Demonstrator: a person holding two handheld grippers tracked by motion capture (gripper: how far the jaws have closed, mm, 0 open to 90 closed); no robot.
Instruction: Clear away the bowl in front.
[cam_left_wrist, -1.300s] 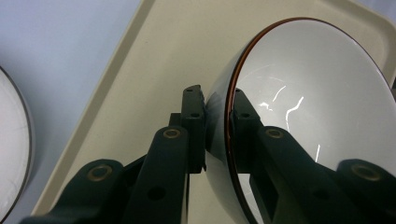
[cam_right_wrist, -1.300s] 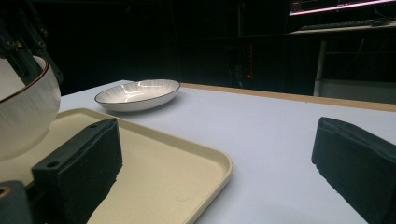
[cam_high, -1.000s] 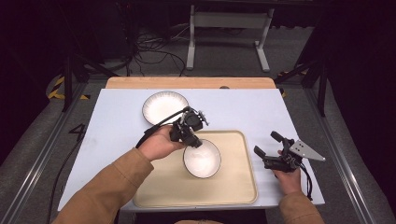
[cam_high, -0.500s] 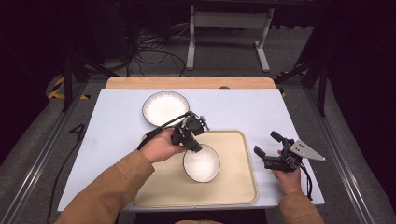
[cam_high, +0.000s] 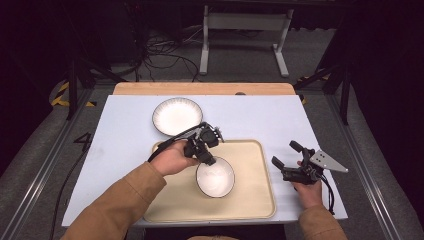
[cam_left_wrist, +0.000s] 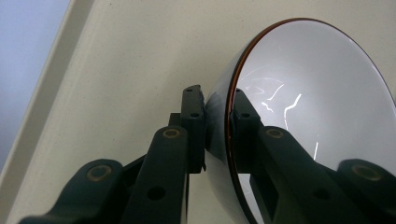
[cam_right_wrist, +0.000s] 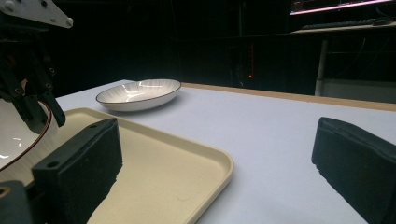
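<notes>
A white bowl (cam_high: 215, 177) with a thin brown rim sits tilted over the beige tray (cam_high: 252, 202). My left gripper (cam_high: 205, 152) is shut on the bowl's far-left rim. In the left gripper view one jaw presses the outside of the bowl (cam_left_wrist: 317, 93) and the other the inside, with the tray (cam_left_wrist: 116, 70) below. My right gripper (cam_high: 292, 159) rests open on the table just right of the tray. In the right gripper view its wide-apart pads (cam_right_wrist: 81, 156) hold nothing, and the left gripper (cam_right_wrist: 30, 93) and bowl (cam_right_wrist: 18, 135) show at the left edge.
A white ribbed plate (cam_high: 177, 116) lies on the pale blue tabletop (cam_high: 120, 135) behind the tray's left corner, seen also as the plate (cam_right_wrist: 139, 93) in the right gripper view. A wooden strip (cam_high: 200, 88) borders the table's far edge. Dark floor with cables lies beyond.
My left gripper has carried the bowl a little toward the person's side of the tray. The right gripper has stayed where it was, still open.
</notes>
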